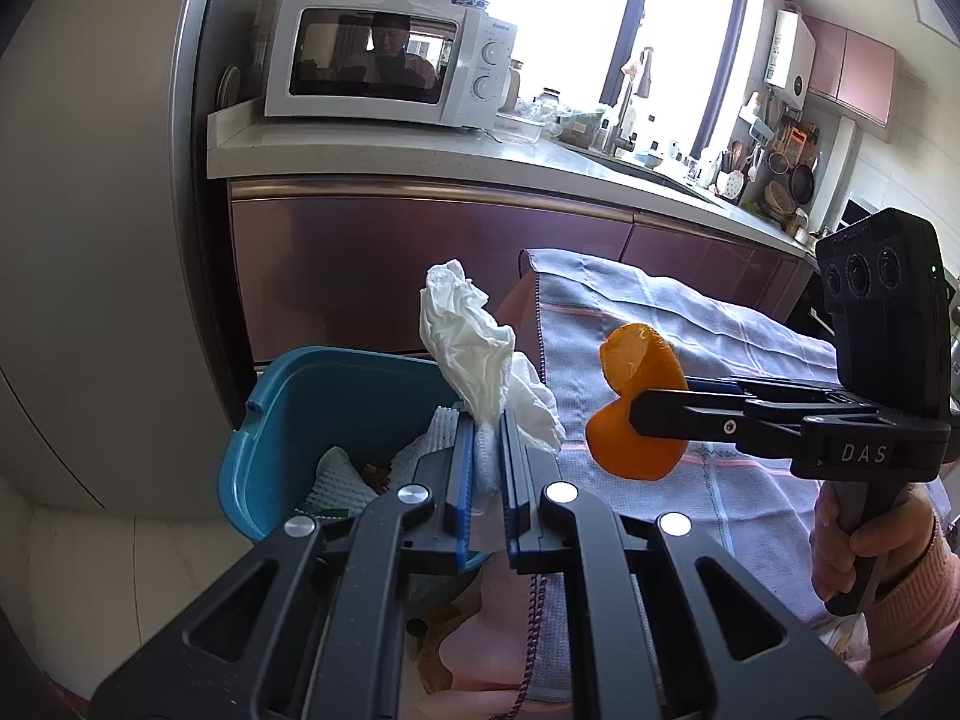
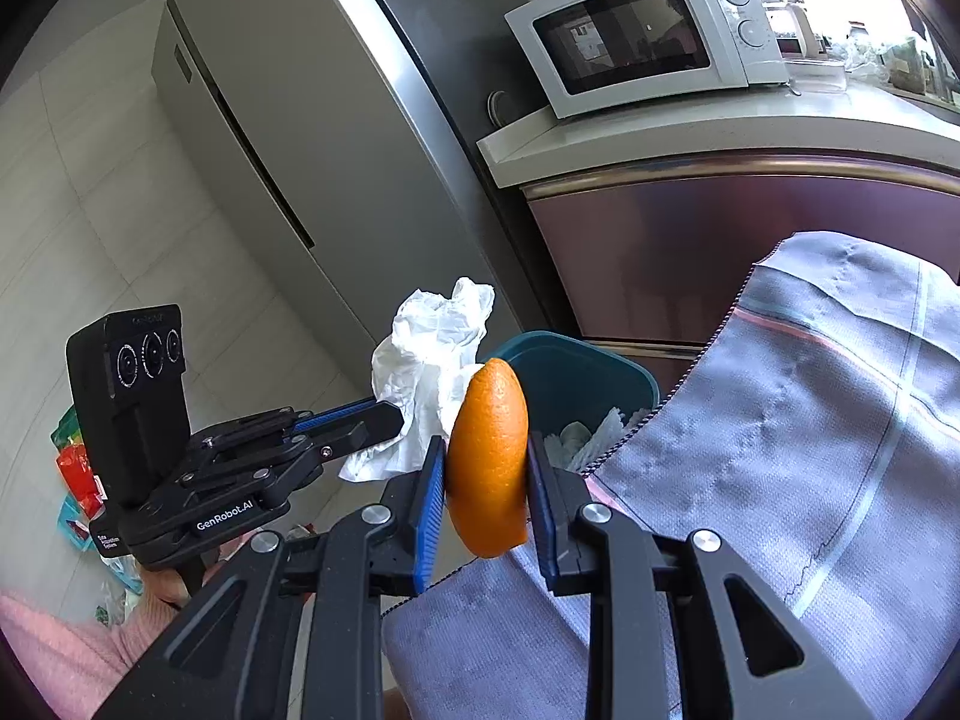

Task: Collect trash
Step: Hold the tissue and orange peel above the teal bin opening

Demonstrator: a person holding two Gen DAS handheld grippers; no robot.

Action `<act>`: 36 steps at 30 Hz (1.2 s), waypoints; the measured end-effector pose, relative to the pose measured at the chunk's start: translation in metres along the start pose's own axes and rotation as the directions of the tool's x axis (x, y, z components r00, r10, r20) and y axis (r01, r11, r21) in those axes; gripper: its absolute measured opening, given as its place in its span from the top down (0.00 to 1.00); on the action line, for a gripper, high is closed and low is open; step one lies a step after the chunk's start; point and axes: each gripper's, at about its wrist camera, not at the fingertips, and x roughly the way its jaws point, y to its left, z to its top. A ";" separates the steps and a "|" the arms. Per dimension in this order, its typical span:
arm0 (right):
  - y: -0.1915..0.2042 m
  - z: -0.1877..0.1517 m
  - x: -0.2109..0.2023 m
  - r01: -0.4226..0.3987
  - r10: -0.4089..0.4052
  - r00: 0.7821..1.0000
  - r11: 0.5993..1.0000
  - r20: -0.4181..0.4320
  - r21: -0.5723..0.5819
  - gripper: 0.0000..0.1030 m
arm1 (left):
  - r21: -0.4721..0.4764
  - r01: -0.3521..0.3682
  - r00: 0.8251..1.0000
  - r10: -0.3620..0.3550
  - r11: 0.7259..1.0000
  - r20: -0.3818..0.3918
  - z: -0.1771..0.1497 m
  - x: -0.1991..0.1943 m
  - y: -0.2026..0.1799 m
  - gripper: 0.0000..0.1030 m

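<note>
My left gripper (image 1: pixel 487 468) is shut on a crumpled white tissue (image 1: pixel 474 348), which sticks up above its blue pads. It hangs over the right rim of a teal trash bin (image 1: pixel 288 420) that holds white foam netting and scraps. My right gripper (image 2: pixel 486 474) is shut on a piece of orange peel (image 2: pixel 489 462), pinched between its blue pads. In the left wrist view the right gripper (image 1: pixel 636 414) reaches in from the right with the orange peel (image 1: pixel 636 402) just right of the tissue. In the right wrist view the tissue (image 2: pixel 426 378) and left gripper (image 2: pixel 390 414) are left of the peel, the bin (image 2: pixel 576 378) behind it.
A grey checked cloth (image 1: pixel 720 372) covers the table on the right, its edge next to the bin. Behind stand purple cabinets (image 1: pixel 420 264) under a counter with a white microwave (image 1: pixel 384 54). A grey fridge (image 2: pixel 300 138) is on the left. Coloured wrappers (image 2: pixel 78 474) lie on the tiled floor.
</note>
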 end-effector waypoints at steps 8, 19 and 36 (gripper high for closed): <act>0.001 0.005 0.017 -0.004 0.004 1.000 1.000 -0.021 0.000 0.76 | -0.013 -0.028 1.000 0.028 1.000 -0.001 0.000 0.001 0.009 0.92; -0.001 0.008 0.042 -0.002 0.002 0.999 1.000 -0.052 -0.001 0.76 | -0.031 -0.063 0.998 0.063 0.998 -0.013 -0.002 0.006 0.021 0.92; -0.007 0.010 0.070 0.011 -0.009 0.994 1.000 -0.108 0.013 0.76 | -0.051 -0.098 0.994 0.096 0.994 -0.044 -0.006 0.020 0.032 0.92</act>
